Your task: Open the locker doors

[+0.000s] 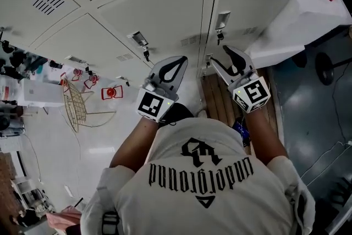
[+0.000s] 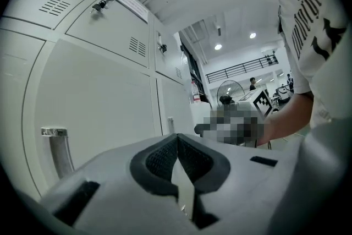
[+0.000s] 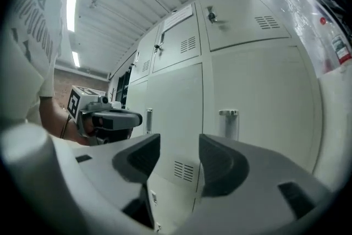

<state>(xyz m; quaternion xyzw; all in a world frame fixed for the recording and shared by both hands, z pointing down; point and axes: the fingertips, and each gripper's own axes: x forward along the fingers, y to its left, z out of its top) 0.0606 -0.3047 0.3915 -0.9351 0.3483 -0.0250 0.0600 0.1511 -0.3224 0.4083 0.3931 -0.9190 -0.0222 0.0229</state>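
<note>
Straight ahead, shut locker doors (image 1: pixel 159 14)

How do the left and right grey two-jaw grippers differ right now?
Jaws: the left grey two-jaw gripper has its tips together, while the right grey two-jaw gripper has them apart.
Aim: the left gripper view shows a metal door handle far off to the side, while the right gripper view shows a second metal handle just above its jaw.
Shared: both are empty and face closed pale-grey locker doors.

Both forearms forward, left gripper (image 1: pixel 177 61) with jaws together, right gripper (image 1: pixel 221 55) with jaws apart.
</note>
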